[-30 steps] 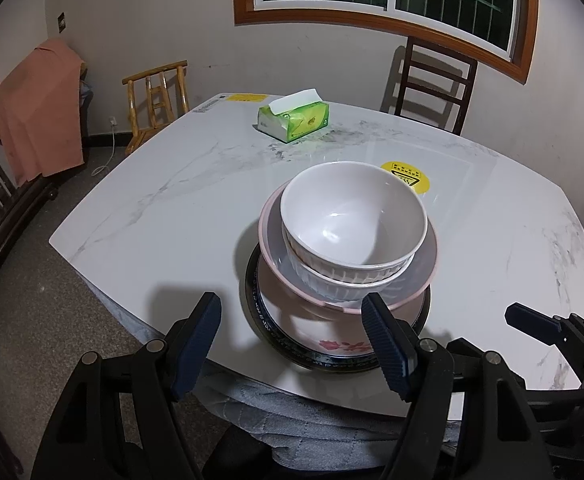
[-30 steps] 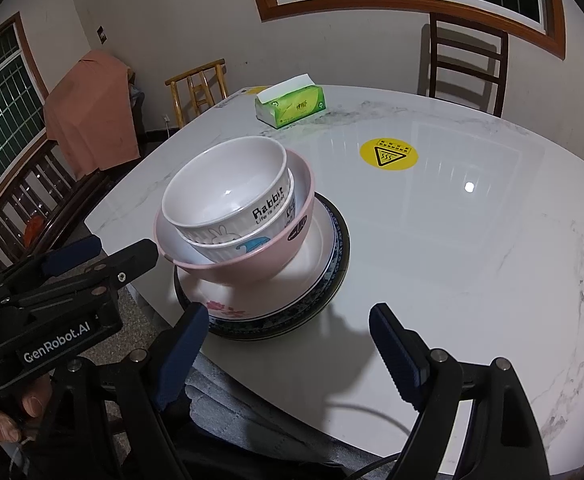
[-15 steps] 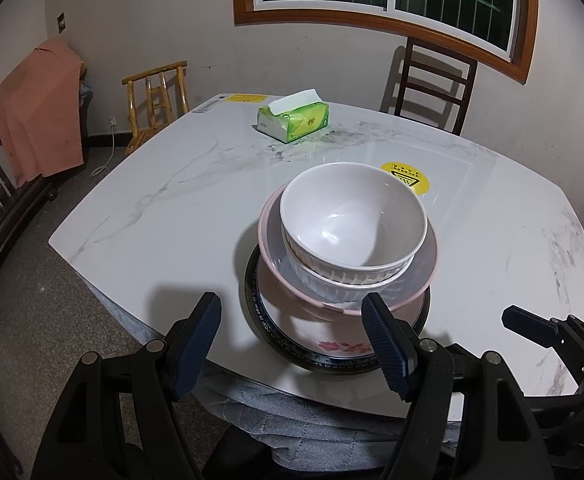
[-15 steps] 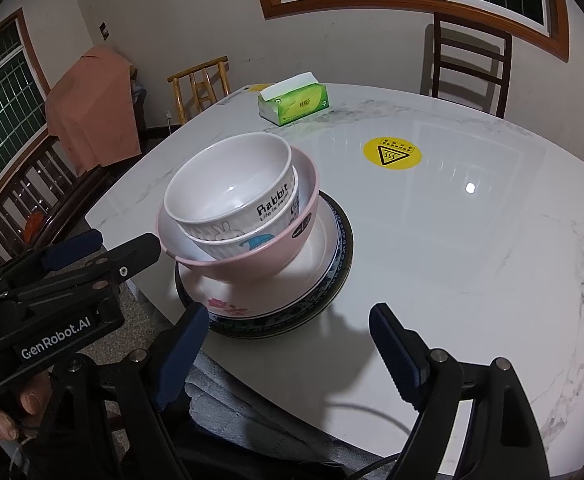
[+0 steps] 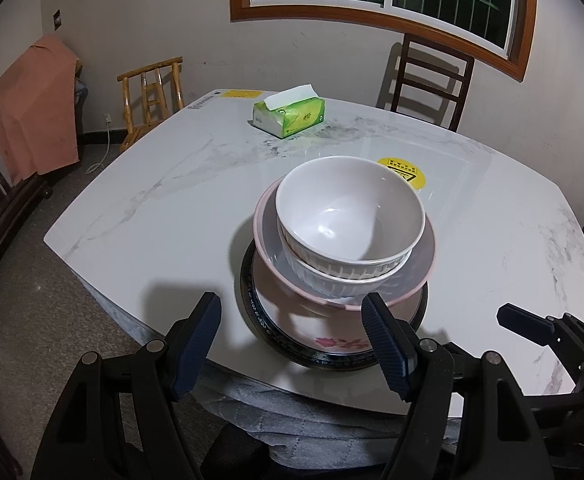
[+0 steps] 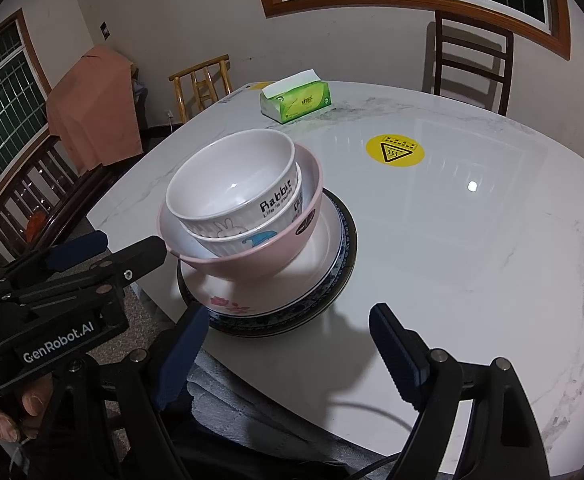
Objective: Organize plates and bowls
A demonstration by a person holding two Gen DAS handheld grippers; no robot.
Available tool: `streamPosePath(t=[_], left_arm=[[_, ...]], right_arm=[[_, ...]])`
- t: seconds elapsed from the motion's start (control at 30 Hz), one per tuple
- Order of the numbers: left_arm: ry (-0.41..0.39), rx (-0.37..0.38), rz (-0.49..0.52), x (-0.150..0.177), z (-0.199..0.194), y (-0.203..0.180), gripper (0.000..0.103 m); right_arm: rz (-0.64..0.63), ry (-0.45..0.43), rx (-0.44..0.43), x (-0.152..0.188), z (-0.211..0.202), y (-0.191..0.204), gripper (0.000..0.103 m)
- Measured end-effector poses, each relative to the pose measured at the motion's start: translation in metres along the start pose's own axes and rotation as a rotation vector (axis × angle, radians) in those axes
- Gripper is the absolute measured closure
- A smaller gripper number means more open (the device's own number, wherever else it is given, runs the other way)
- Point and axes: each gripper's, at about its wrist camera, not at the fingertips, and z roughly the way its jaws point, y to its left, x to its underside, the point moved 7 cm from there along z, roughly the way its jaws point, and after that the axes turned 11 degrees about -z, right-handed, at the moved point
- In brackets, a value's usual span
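A stack stands on the marble table (image 5: 172,184) near its front edge. A white "Rabbit" bowl (image 5: 350,212) (image 6: 232,186) sits in a second white bowl (image 6: 248,240), inside a pink bowl (image 5: 420,264) (image 6: 260,260). Under them lie a flowered white plate (image 5: 312,328) (image 6: 316,256) and a dark-rimmed plate (image 5: 252,320) (image 6: 344,256). My left gripper (image 5: 292,328) is open and empty, just in front of the stack. My right gripper (image 6: 288,332) is open and empty, in front and to the right of the stack. Each gripper shows in the other's view.
A green tissue box (image 5: 290,114) (image 6: 296,100) lies at the far side of the table. A yellow warning sticker (image 6: 395,150) is on the tabletop. Chairs (image 5: 428,80) stand around; one at the left carries an orange cloth (image 5: 32,108). A grey-clad lap lies below the table edge.
The right wrist view has shifted slightly, so the stack sits a little further right. The stack and left gripper have not moved.
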Motion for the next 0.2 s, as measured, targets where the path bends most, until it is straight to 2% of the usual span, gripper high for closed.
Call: streamPosePath(t=[0.2], left_arm=[[-0.001, -0.006, 0.008, 0.0012, 0.0010, 0.0010, 0.033]], right_arm=[[-0.004, 0.001, -0.003, -0.0002, 0.0015, 0.0017, 0.018]])
